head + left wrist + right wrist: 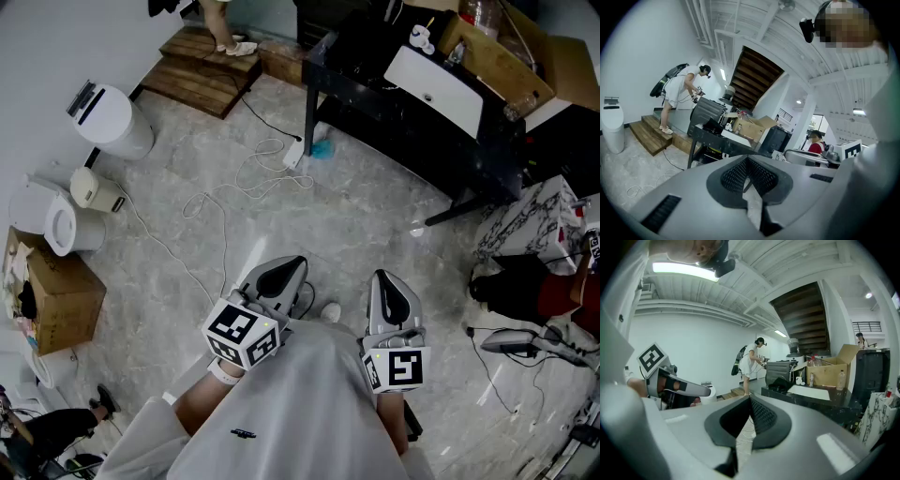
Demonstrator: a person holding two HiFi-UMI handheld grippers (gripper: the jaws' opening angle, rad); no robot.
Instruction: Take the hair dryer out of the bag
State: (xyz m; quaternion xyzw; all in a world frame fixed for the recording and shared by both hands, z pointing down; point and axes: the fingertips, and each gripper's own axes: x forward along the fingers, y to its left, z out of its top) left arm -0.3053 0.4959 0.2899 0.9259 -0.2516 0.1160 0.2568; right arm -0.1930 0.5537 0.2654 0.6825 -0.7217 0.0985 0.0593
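Head view: left tool (292,265) and right tool (384,279), both closed and empty. On the tabletop (375,56), cardboard box (497,58) holds bottles (478,14). On the floor (375,216), black bag (514,286) lies well right of right tool; grey corded appliance (527,343), possibly the hair dryer, just beside it.

Glossy grey marbled floor (375,216), rough wooden steps (202,66), matt brown cardboard box (64,298), glossy black table (361,56)

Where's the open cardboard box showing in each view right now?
Head view: cardboard box top right, on the black table.
Left gripper view: box near the picture's centre.
Right gripper view: box right of centre.
Shared landmark: the black table beneath it.
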